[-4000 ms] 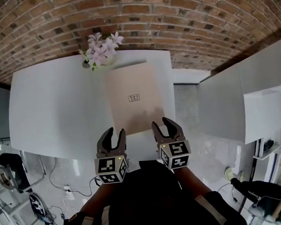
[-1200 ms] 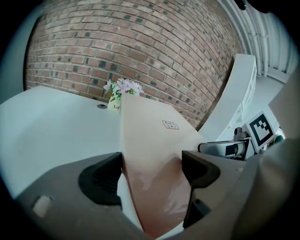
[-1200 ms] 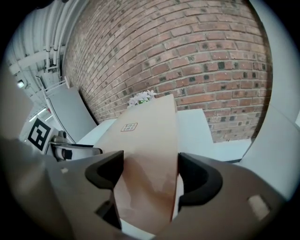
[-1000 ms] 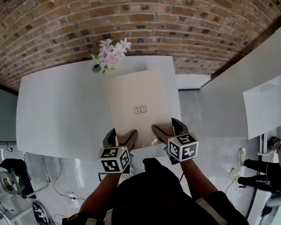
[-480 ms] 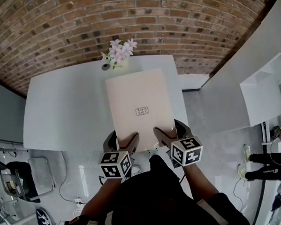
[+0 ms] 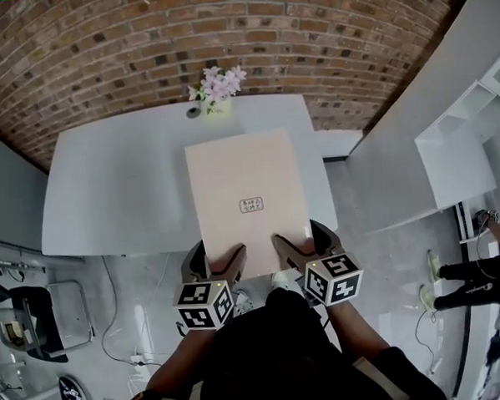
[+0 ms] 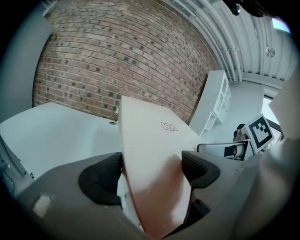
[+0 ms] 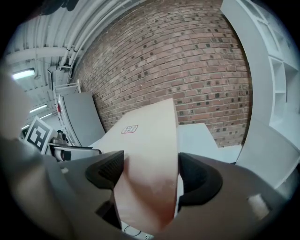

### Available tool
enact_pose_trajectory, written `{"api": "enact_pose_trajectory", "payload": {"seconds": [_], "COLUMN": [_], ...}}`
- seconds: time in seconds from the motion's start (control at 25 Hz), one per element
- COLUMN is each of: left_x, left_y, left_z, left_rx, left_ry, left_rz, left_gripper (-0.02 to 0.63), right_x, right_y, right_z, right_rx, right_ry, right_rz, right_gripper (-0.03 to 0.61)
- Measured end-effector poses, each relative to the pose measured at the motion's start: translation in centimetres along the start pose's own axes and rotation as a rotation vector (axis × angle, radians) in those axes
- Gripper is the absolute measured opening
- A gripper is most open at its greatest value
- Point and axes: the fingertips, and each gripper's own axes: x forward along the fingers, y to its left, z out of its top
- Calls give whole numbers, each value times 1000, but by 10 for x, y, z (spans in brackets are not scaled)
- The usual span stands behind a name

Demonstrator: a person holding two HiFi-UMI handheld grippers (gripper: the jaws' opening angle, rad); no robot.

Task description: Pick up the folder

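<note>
Now my left gripper (image 6: 217, 262) and right gripper (image 6: 305, 241) both clench the near short edge of the flat beige card folder (image 6: 248, 199), its long axis running away from me over the white table (image 6: 116, 194).

Bright, even light across the head view, with the white desk (image 6: 124, 193) close to washed out and the brick wall (image 6: 141, 42) bowing hard along the top. The glossy floor (image 6: 147, 301) throws pale reflections. Both gripper views are fisheye with black corners. Up close, the left hand-held gripper (image 7: 150, 173) and right hand-held gripper (image 8: 151, 176) blur soft. The folder (image 7: 150, 140) goes shadowed and reddish near the lens, pale farther out. A ceiling strip lamp (image 8: 23, 74) glows at the right gripper view's left edge.
</note>
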Motion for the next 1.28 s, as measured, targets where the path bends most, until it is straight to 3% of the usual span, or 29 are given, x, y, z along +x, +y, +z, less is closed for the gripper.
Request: {"api": "enact_pose_trajectory", "payload": {"seconds": [0.52,1.04,1.28], "left_x": [-45,-88,-99], "left_y": [-71,-187,-218], "left_z": [-1,-52,-77], "left_rx": [17,53,63], "left_ry": [-89,-133,-141], "left_rz": [2,47,57], "left_gripper": [408,408,408], "right_x": [-82,-197,-231], "right_y": [-5,-46,-57], "right_z": [12,-30,-50], "right_rx": [-70,-54,-80], "right_ry": [-74,-140,-145], "right_rz": [20,75,67], "right_gripper": [370,370,367]}}
